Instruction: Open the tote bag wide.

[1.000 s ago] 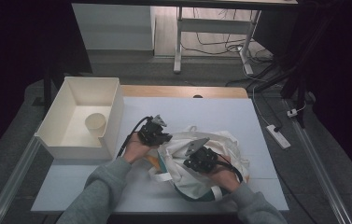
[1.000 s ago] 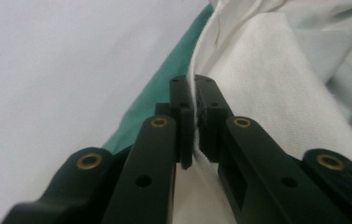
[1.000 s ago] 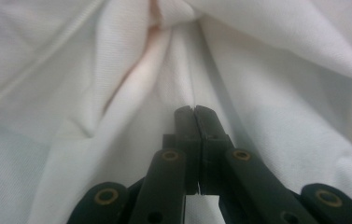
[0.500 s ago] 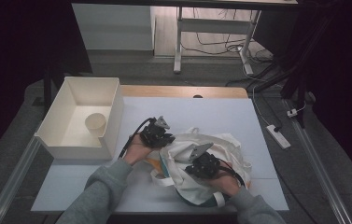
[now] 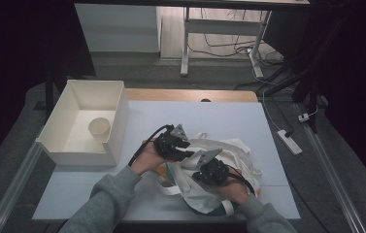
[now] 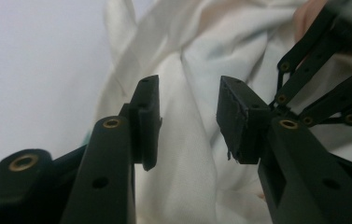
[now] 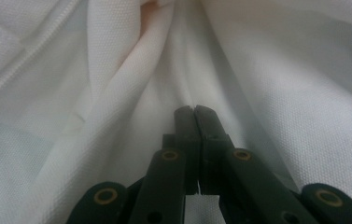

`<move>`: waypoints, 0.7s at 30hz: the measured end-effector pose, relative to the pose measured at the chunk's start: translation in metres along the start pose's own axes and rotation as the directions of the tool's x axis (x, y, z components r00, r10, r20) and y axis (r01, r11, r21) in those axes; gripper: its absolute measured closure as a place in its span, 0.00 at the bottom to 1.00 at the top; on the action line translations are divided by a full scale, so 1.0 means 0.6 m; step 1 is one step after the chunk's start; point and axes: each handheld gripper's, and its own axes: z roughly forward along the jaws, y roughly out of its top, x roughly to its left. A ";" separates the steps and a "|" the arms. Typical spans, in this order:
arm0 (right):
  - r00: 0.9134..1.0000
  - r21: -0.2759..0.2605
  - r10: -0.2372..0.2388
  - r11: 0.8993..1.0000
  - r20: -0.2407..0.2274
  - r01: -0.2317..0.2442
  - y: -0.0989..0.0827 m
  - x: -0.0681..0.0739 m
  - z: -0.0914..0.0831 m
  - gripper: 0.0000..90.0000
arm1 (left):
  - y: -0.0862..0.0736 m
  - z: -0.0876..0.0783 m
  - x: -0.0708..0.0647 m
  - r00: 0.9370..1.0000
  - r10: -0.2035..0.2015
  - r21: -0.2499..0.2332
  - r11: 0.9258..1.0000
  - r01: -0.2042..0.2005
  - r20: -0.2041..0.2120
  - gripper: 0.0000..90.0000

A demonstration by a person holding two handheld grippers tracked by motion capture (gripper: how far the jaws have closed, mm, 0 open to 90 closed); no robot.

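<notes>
Two grippers work over a white cloth bag [image 5: 229,170] that lies crumpled on the near right part of the pale table [image 5: 209,114]: the right gripper [image 5: 205,167], nearest the person, has its jaws pressed together with the tips down among the bag's folds, though whether a fold is pinched I cannot tell. Just beyond it the left gripper [image 5: 183,150] hovers above the bag's left edge, its jaws having just been opening, parted with nothing clamped between them. Farther off at the left stands a white box [image 5: 117,121] with a paper cup [image 5: 99,127] inside.

White cloth bag [image 5: 229,160], crumpled, on table [image 5: 219,116]
</notes>
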 end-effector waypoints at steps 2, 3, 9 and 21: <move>1.000 -0.003 -0.004 1.000 0.002 0.004 0.000 0.000 0.000 0.99 | 0.000 0.011 -0.001 1.000 0.000 0.033 0.999 -0.001 0.004 0.64; 1.000 -0.003 -0.005 1.000 0.003 0.005 0.000 0.000 0.000 0.99 | 0.001 0.016 -0.002 1.000 0.009 0.044 0.999 -0.009 -0.001 0.64; 0.999 -0.018 -0.023 1.000 0.030 0.024 0.001 0.005 -0.001 0.99 | 0.004 0.040 -0.003 0.998 0.044 0.073 0.997 -0.040 -0.052 0.66; 0.994 -0.074 -0.050 0.996 0.093 0.057 0.009 0.010 -0.015 0.99 | 0.004 0.042 0.012 0.977 0.054 0.011 0.999 -0.053 -0.205 0.97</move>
